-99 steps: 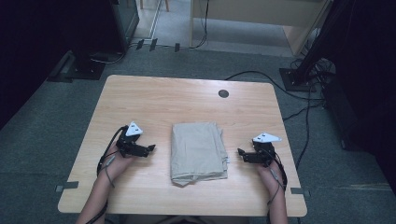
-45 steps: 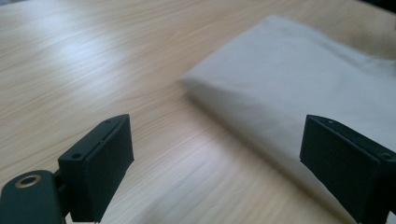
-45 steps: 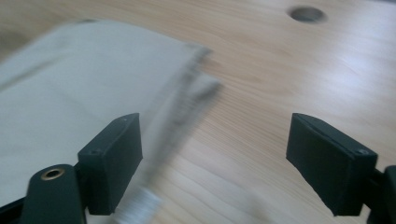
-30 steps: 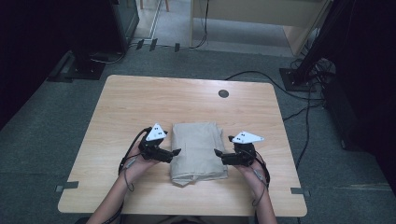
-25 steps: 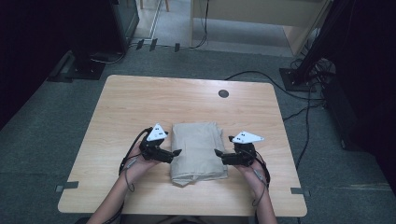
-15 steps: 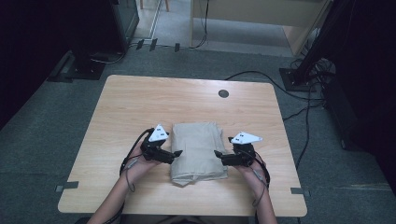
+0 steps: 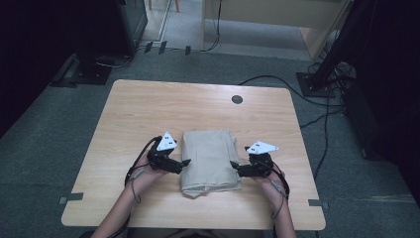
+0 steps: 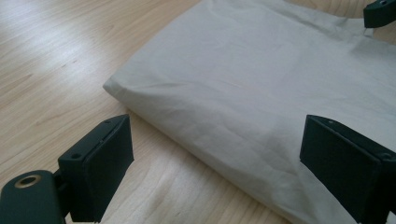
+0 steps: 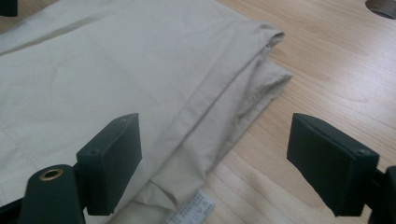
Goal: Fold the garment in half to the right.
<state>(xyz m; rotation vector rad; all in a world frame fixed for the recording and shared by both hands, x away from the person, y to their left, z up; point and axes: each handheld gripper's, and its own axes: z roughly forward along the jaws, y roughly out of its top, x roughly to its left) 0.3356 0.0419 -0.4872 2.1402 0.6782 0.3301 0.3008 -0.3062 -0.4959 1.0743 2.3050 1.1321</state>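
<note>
Grippers flank the folded beige cotton cloth, left gripper at nine o'clock, right gripper at three, jaws apart; best pinch every layer's edge evenly.

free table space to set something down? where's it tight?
Bare wood: the far half of the table, between the folded cloth and the round cable hole; also both outer side strips. Tight: near centre, where the left gripper and right gripper flank the cloth.

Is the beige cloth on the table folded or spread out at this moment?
Folded. The beige cloth lies as a compact rectangle, and the right gripper view shows stacked layers along its edge, with a care label peeking out.
</note>
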